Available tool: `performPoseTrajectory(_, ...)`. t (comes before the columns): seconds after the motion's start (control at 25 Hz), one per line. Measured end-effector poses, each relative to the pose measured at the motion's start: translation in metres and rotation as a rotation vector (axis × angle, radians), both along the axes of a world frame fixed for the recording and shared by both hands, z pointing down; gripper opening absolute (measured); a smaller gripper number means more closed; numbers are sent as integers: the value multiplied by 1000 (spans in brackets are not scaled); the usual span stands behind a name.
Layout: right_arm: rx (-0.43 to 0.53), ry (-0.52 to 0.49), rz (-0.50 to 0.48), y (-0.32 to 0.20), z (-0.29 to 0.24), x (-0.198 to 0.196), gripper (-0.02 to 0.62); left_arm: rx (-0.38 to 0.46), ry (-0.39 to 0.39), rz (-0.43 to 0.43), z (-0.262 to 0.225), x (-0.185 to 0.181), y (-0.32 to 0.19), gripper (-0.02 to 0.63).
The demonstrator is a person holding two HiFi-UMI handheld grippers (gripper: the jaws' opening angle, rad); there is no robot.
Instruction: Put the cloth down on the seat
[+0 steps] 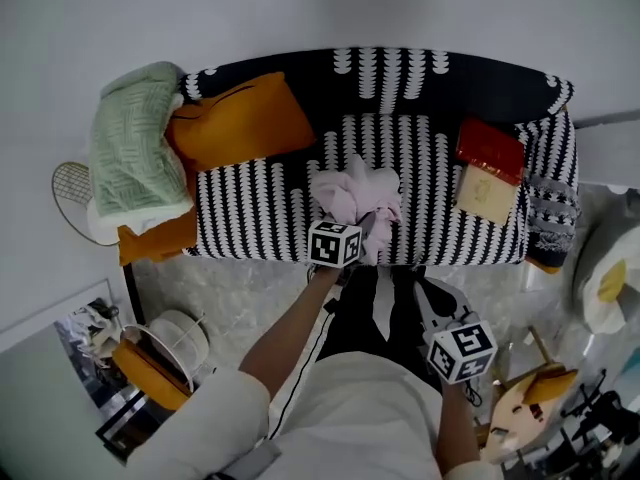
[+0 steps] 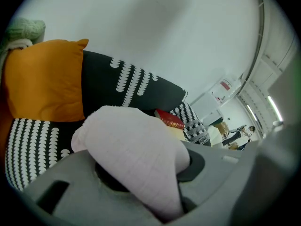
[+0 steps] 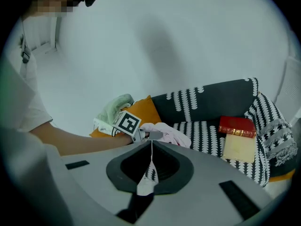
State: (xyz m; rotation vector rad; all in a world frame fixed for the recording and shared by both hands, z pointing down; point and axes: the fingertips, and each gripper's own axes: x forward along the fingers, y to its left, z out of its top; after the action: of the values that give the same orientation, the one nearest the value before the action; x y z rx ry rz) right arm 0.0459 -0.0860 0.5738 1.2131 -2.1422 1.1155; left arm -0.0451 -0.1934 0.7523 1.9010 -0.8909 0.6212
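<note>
A crumpled pale pink cloth (image 1: pixel 356 196) lies bunched on the front middle of the black-and-white patterned sofa seat (image 1: pixel 250 208). My left gripper (image 1: pixel 349 222) reaches into it from the front edge and is shut on a fold of it. In the left gripper view the cloth (image 2: pixel 136 149) fills the space between the jaws. The right gripper view shows the same cloth (image 3: pixel 173 133) with the left gripper (image 3: pixel 151 135) at it. My right gripper (image 1: pixel 433 305) hangs lower, in front of the sofa by the person's legs, with its jaws (image 3: pixel 151 150) closed together on nothing.
Orange cushions (image 1: pixel 240 120) and a green blanket (image 1: pixel 135 148) fill the sofa's left end. A red book (image 1: pixel 490 150) and a yellowish book (image 1: pixel 486 192) lie on the right of the seat. A white fan (image 1: pixel 165 343) stands on the floor at left, with clutter at lower right.
</note>
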Motion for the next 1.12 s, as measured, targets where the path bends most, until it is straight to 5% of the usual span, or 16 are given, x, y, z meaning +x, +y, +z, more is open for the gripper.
performPoseTrajectory(0.52,-95,-14,-2,20,31,3,10,-63,-47,3,81,12,-12,172)
performPoseTrajectory(0.92,-146,-23,-3,22,52,7,9,-81,-10,4,122,22,-20,200)
performPoseTrajectory(1.12,-176,-12,7,27,62,10,11,-105,-61,18,148,18,-21,213)
